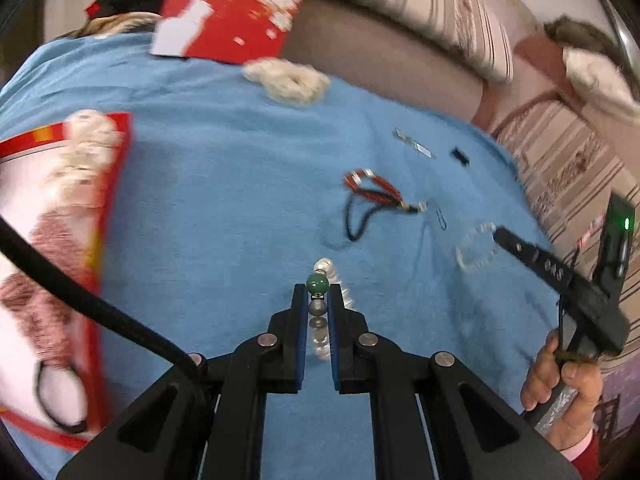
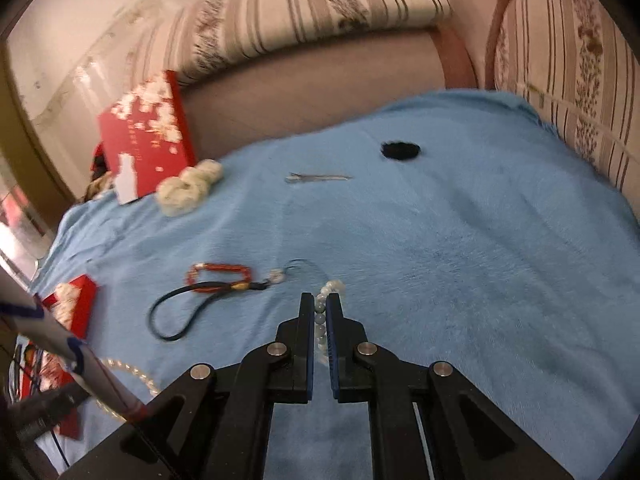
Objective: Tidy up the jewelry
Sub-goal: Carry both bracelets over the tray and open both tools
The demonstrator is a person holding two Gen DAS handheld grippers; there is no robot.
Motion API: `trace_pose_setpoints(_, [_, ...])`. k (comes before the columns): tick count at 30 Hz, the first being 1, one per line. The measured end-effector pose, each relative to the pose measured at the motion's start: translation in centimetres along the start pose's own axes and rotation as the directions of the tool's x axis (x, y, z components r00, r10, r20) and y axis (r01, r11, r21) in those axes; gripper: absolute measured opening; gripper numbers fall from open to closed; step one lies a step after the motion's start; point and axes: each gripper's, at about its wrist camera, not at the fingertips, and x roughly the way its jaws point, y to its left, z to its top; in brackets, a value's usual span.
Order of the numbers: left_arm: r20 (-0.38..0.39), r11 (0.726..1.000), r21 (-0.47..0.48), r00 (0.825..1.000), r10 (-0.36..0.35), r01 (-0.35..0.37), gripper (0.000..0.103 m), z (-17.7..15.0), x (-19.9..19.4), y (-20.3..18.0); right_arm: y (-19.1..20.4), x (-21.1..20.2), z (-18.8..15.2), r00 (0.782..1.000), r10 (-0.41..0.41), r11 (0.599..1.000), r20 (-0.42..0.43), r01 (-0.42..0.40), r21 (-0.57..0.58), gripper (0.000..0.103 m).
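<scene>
- Left gripper (image 1: 318, 289): jaws clamped on a bead bracelet (image 1: 318, 283), with a green bead at the tips and grey and clear beads running back between the pads.
- Right gripper (image 2: 320, 308): jaws clamped on a pale bead bracelet (image 2: 330, 289), whose loop shows just past the tips.
- Handling, judged: both bracelets are light, limp strands of hard, smooth beads. They will swing and sag, and round beads may roll out of flat pads. A grip across the cord between two beads looks safer than one on a single bead. The cords may be elastic; avoid tugging.
- Red cord bracelet (image 2: 218, 278) lies on the blue blanket (image 2: 460, 240), ahead and left of the right gripper, apart from it. Soft cord; the black loop offers an easy hold.
- Red box (image 1: 52, 264) sits left of the left gripper; probably the destination.
- Pose: both grippers point steeply down at the blanket. A hand (image 1: 560, 384) grasps the right gripper's handle, seen at the right edge of the left view.
- Motion blur is present; whether the beads clear the blanket cannot be told.
</scene>
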Motion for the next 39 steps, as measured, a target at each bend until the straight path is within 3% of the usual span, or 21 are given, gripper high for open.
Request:
trace_pose_setpoints(6, [0.090,0.998,-0.053,0.996,0.026,-0.021,0.009,0.7,-4.4,4.0,3.1,-2.4,-0.9,0.999,0.016,0.997,0.044,-0.013,-0.070,0.006])
trace_pose_setpoints(17, [0.164,0.968,-0.237,0.979,0.123,-0.082,0.009,1.8,-9.7,14.7,10.0,-3.2,-3.2,0.996,0.084,0.979,0.005,-0.081,-0.189,0.006])
trace_pose_setpoints(24, [0.128,0.926,-0.360,0.977,0.172,-0.116,0.009,1.8,-9.6,21.3,15.0,-3.3,-4.3,0.992,0.126,0.953,-0.027,-0.129,-0.275,0.006])
trace_pose_setpoints(29, [0.053,0.890,-0.434,0.982,0.181,-0.141,0.009,0.9,-7.7,24.8,18.7,-3.2,-4.8,0.987,0.154,0.929,-0.054,-0.163,-0.333,0.006])
trace_pose_setpoints(39, [0.042,0.850,-0.507,0.981,0.192,-0.145,0.009,0.6,-7.4,27.7,27.7,-1.9,-3.9,0.953,0.259,0.866,-0.157,-0.301,-0.400,0.006])
